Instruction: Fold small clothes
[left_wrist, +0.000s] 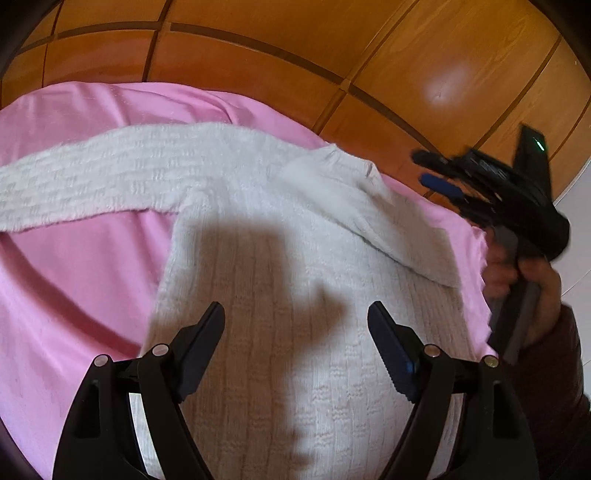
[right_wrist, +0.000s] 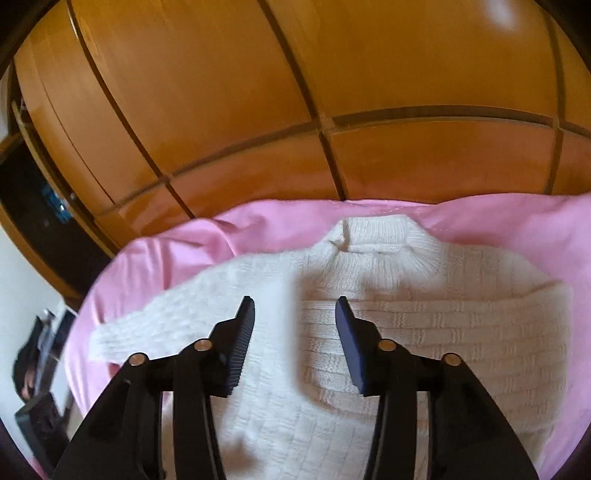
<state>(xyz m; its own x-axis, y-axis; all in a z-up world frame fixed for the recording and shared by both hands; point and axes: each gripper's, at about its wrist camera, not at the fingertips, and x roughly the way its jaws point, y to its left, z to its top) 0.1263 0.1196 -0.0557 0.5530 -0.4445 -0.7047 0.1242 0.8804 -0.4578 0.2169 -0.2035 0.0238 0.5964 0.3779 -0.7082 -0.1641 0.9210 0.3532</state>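
Left gripper (left_wrist: 295, 325): jaws spread wide, nothing between the fingers, hovering over the lower body of the sweater (left_wrist: 280, 295). Right gripper (right_wrist: 294, 317): jaws parted too, though less widely, likewise empty, poised above the chest of the same garment; seen again at the right edge of the left wrist view, blurred, carried by a hand (left_wrist: 532, 280) in a dark sleeve. Sweater: white knit, lying flat and face up on the pink sheet (left_wrist: 66, 295), collar (right_wrist: 376, 236) pointing toward the wooden wardrobe (right_wrist: 258, 92). One sleeve (right_wrist: 155, 321) stretched straight out to the side; the other sleeve (left_wrist: 376, 210) already folded in across the chest. Next step, most likely: bringing the outstretched sleeve in to match. To do it well: pinch low at the cuff, catching only the sleeve layer and not the sheet beneath; lift just clear, carry straight across, lay flat along the chest without twisting; meanwhile, pin the body at the shoulder with the other gripper against dragging on the smooth sheet. Count: one sweater, two sleeves, one collar, one sheet, two grippers, one wardrobe.
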